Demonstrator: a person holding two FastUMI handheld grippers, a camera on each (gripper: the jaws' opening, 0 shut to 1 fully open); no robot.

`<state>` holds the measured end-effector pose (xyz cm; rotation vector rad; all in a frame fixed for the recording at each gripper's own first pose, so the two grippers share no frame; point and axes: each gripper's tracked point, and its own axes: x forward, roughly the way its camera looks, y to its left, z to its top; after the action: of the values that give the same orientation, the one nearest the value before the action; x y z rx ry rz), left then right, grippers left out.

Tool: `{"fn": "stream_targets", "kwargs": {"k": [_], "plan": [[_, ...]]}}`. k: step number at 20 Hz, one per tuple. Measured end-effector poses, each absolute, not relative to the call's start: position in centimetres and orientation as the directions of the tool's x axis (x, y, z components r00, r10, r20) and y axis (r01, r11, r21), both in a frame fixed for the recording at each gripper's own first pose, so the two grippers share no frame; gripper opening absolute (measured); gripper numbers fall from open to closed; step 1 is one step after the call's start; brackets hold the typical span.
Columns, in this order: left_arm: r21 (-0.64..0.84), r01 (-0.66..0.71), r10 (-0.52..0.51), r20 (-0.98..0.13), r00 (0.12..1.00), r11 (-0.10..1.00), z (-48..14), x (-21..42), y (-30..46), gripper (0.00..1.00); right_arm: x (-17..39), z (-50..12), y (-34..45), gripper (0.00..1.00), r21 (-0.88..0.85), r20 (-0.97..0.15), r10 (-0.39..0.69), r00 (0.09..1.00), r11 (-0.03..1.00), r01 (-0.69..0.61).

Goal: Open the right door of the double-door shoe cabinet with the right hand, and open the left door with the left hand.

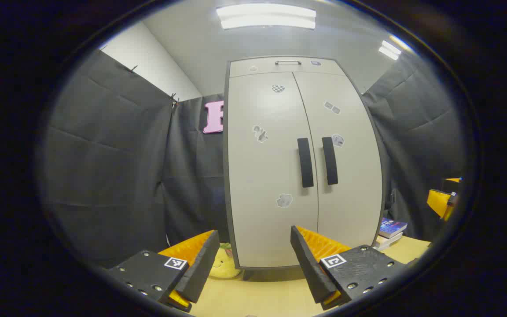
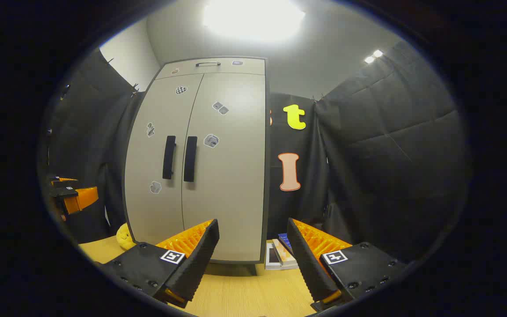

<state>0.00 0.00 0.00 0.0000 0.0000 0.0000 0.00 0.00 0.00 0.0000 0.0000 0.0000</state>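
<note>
A pale grey double-door shoe cabinet (image 1: 280,176) (image 2: 209,176) stands on a wooden table with both doors closed. Two dark vertical handles sit side by side at mid height: the left door's handle (image 1: 305,162) (image 2: 168,157) and the right door's handle (image 1: 329,160) (image 2: 190,159). My left gripper (image 1: 253,259) is open, well short of the cabinet, roughly facing the left door. My right gripper (image 2: 252,255) is open too, back from the cabinet's right edge. The right gripper (image 1: 445,198) also shows at the far right of the left gripper view, and the left gripper (image 2: 71,193) at the far left of the right gripper view.
A yellow plush toy (image 1: 225,264) (image 2: 123,235) lies at the cabinet's left foot. Several books (image 1: 390,231) (image 2: 282,253) are stacked by its right foot. The wooden tabletop (image 1: 258,295) runs in front. Black cloth walls close in on both sides.
</note>
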Motion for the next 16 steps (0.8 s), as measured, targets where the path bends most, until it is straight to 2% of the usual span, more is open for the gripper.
{"fn": "stream_targets", "kwargs": {"k": [16], "plan": [[0.035,-0.015,0.015,0.017,1.0,0.999,0.42,-0.81,0.79,0.95,-0.03,0.22,0.39,0.97,0.006,-0.003,0.026,1.0,1.0,-0.026]]}}
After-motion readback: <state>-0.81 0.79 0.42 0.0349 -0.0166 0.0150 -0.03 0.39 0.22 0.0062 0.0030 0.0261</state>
